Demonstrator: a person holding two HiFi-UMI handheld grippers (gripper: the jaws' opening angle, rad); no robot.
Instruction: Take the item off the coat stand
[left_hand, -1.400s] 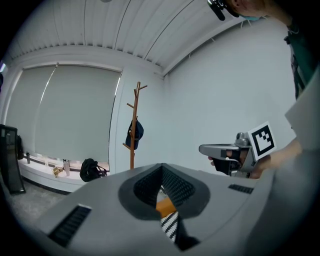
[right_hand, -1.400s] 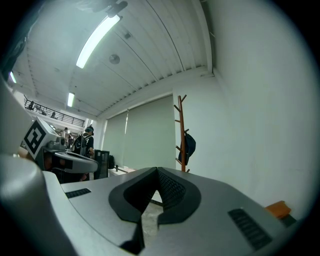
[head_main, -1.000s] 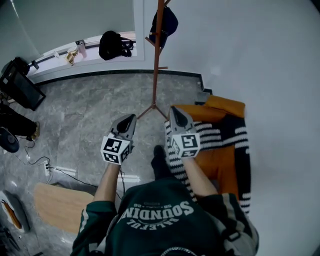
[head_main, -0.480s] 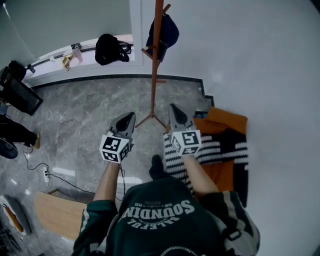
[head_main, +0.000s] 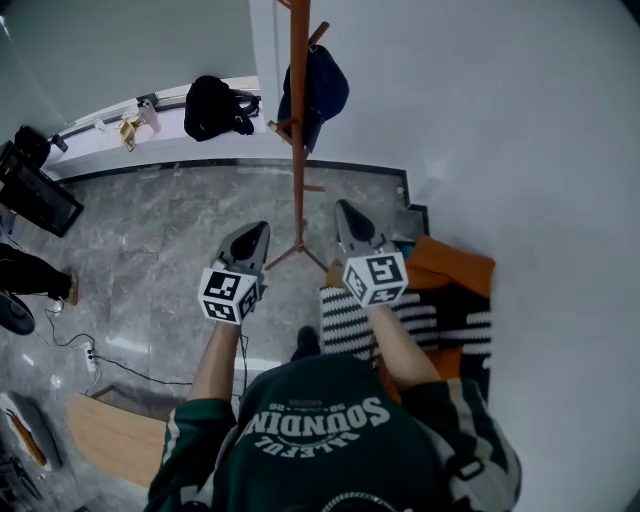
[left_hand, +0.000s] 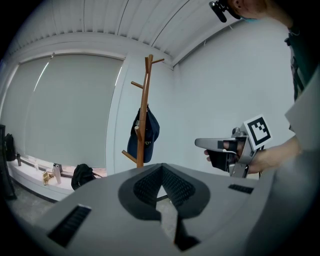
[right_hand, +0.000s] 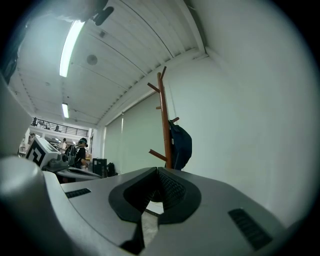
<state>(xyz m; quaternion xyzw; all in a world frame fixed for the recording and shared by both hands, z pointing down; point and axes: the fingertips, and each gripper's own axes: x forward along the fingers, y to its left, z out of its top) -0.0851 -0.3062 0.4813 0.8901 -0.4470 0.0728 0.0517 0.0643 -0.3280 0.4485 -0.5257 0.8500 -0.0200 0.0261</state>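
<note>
Head view looks down on my two grippers held out side by side over the grey floor (head_main: 150, 230). The wooden coat stand (head_main: 298, 120) rises between them, with its foot near the wall's edge of the floor. My left gripper (head_main: 262, 229) sits just left of the pole and my right gripper (head_main: 343, 206) just right of it. Neither one touches the stand.

The dark blue cap (head_main: 318, 90) hangs on the right side of the pole, beyond and above both grippers and well apart from them. It is nearer my right gripper's line than my left's.

In the left gripper view the cap (left_hand: 144, 132) hangs about midway up the coat stand (left_hand: 146, 90), below the top pegs and above the lowest one. It shows over the closed tips, a little to their left. Those jaws meet with nothing between them.

In the right gripper view the cap (right_hand: 181, 145) is on the right of the pole (right_hand: 163, 120), above the jaw tips. These jaws are pressed together too, and empty.

A striped orange and black garment (head_main: 450, 300) lies on the floor under my right arm.
</note>
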